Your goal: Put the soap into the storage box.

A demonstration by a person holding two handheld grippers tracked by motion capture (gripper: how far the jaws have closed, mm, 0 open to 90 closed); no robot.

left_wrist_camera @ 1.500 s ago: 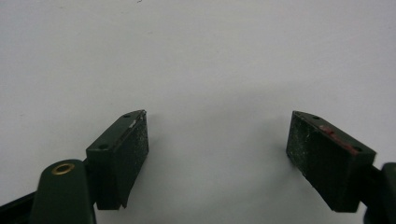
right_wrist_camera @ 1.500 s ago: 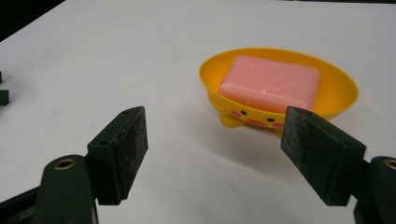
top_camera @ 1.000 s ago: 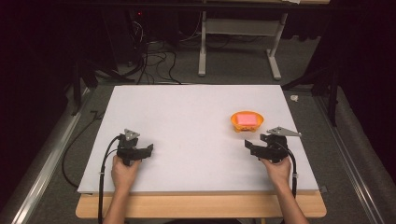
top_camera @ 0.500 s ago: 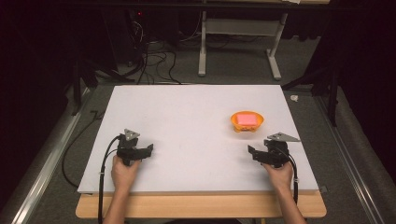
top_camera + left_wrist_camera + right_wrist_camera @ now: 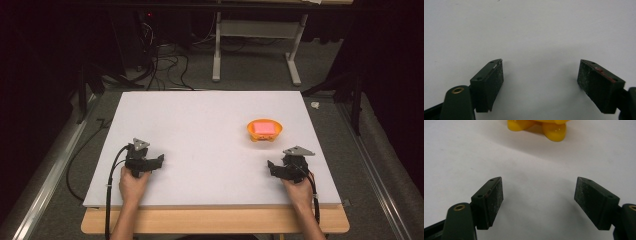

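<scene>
right gripper [image 5: 272, 166] jaws spread, empty; orange bowl [image 5: 264, 129] w/ pink block [image 5: 264, 127] at 12 o'clock. likely rest step; next: reach fwd. left gripper [image 5: 159, 160] spread too.

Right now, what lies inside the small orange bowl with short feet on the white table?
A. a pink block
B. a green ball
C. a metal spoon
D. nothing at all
A: in the high view the small orange bowl on the white table holds a flat pink block, and the open right gripper sits nearer the person, apart from it.
</scene>
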